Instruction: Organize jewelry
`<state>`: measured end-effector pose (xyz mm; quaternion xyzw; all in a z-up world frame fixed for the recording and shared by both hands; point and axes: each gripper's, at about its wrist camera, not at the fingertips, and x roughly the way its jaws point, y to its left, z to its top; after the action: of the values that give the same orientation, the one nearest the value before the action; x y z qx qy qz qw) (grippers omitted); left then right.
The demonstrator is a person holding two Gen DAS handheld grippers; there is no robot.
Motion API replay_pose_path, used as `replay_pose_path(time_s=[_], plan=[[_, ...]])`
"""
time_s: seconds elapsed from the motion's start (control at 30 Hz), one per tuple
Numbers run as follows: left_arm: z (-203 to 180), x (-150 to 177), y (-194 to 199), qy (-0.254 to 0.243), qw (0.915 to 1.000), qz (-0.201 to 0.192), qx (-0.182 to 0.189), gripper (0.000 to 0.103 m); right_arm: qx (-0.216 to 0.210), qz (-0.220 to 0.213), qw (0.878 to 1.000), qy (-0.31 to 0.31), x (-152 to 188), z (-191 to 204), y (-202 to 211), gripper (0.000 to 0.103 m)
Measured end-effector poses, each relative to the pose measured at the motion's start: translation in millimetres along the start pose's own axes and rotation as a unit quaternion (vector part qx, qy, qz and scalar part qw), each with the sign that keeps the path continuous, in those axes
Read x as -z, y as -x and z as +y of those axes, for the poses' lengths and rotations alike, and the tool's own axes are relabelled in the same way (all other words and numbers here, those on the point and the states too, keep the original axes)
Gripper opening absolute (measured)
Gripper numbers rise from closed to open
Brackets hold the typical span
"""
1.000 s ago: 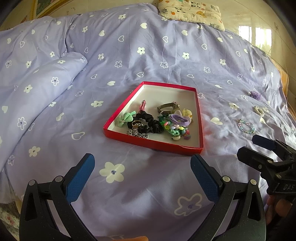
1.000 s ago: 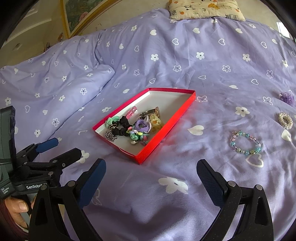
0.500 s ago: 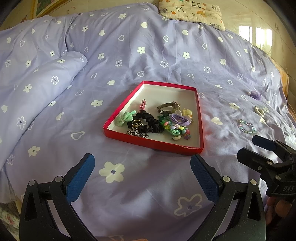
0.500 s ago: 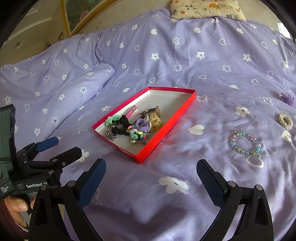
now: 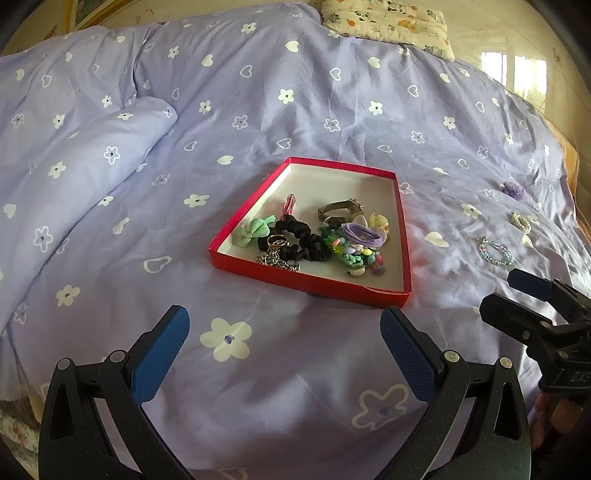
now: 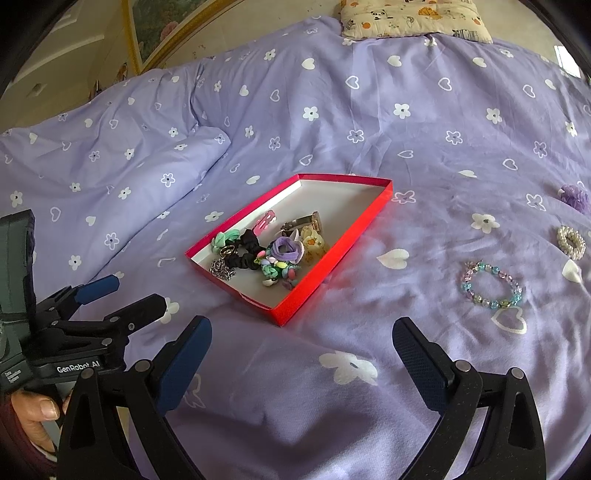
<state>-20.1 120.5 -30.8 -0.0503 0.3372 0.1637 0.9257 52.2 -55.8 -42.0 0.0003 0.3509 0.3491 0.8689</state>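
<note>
A red tray (image 5: 310, 281) (image 6: 332, 258) lies on the purple bedspread. It holds a black scrunchie (image 5: 306, 240), a green bow (image 5: 255, 230), a chain, a watch (image 5: 341, 210) and colourful hair ties. A beaded bracelet (image 6: 491, 284) (image 5: 495, 252), a pearl ring (image 6: 571, 242) and a purple scrunchie (image 6: 574, 197) lie on the bed right of the tray. My left gripper (image 5: 284, 343) is open and empty, short of the tray. My right gripper (image 6: 301, 350) is open and empty, near the tray's corner.
A folded duvet ridge (image 5: 74, 166) rises at the left. A patterned pillow (image 5: 384, 18) lies at the far end. Each gripper shows in the other's view, the right one (image 5: 535, 314) and the left one (image 6: 96, 314).
Both views have shifted very slightly; the tray and the jewelry have not moved. Both grippers stay open.
</note>
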Motion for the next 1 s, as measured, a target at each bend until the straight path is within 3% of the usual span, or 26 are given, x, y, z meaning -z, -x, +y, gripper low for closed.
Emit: replay_pose_path(time_s=[1.0], plan=[[-0.3, -0.6, 1.3, -0.001, 1.0000, -0.001, 0.000, 0.103, -0.001, -0.002, 1.000, 0.003, -2.3, 0.3, 2.7, 0.100]])
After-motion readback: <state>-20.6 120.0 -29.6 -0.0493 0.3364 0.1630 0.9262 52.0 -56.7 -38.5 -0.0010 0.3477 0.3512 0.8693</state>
